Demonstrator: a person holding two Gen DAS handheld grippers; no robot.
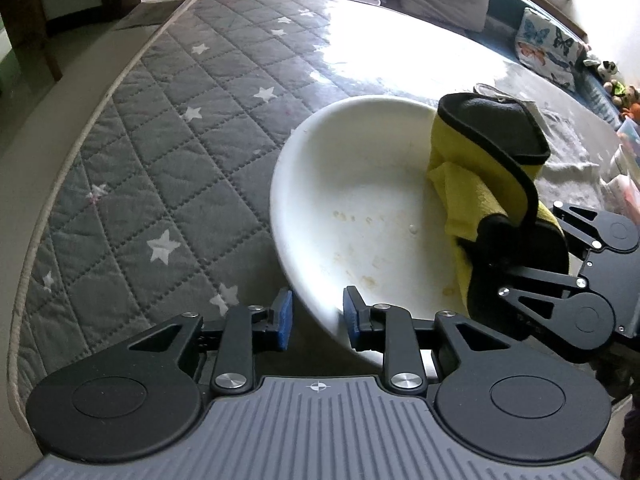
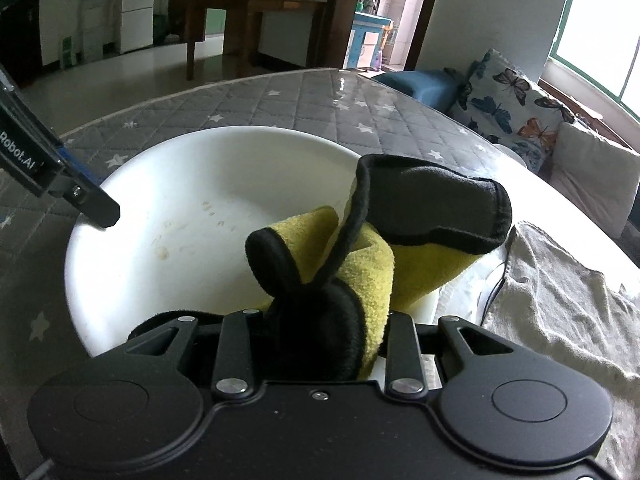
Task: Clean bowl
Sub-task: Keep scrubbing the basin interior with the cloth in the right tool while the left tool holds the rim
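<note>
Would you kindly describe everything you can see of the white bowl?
The white bowl is wide, shallow and round, smooth and glossy like plastic or ceramic, with no pattern. Its inside carries faint yellowish-brown smears and specks. It is on the grey star-patterned quilted cover. The left gripper straddles its near rim, one blue pad inside and one outside, not visibly closed. A yellow-and-black cloth, clamped in the right gripper, reaches over the rim into the bowl.

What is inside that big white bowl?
Inside the round white bowl are brownish food stains across the bottom and a folded yellow-and-black cloth, held by the right gripper. Whatever lies under the cloth is hidden.
</note>
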